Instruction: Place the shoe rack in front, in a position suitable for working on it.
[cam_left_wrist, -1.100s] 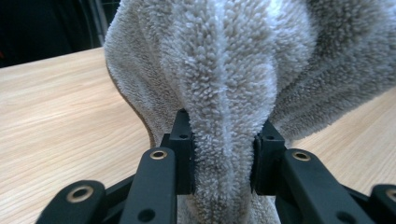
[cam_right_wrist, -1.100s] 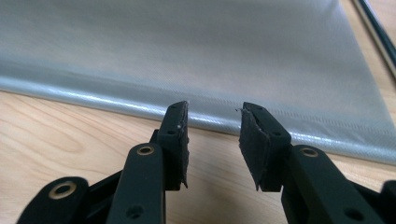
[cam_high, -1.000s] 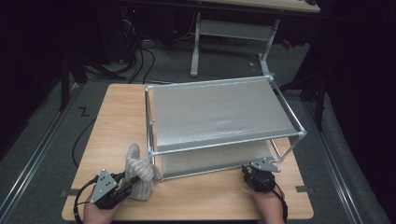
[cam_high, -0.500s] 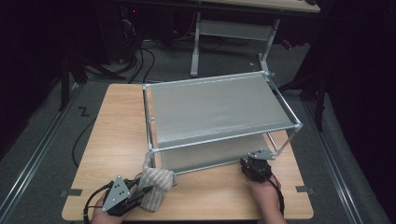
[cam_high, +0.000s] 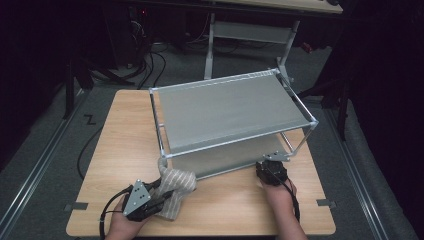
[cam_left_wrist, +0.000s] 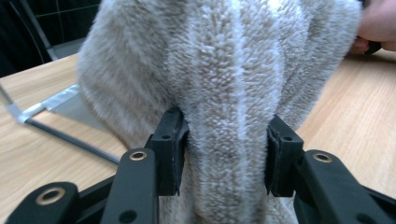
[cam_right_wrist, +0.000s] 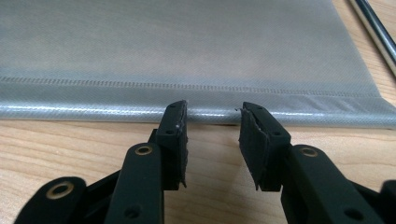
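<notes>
Lower left of the high view, the left gripper (cam_high: 167, 194) pinches a fluffy striped towel (cam_left_wrist: 219, 79); the right gripper (cam_right_wrist: 212, 122), spread and empty, faces the rack's grey fabric shelf (cam_right_wrist: 187, 51), whose far edge is cut off.

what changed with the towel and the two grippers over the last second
The left hand-held gripper, shut on the towel, has drawn back toward the person's edge of the table and swung to point right; the towel, upright before, now lies low on the table. The right hand-held gripper edged slightly forward, jaws open at the rack's lower fabric edge. The rack has not moved.
</notes>
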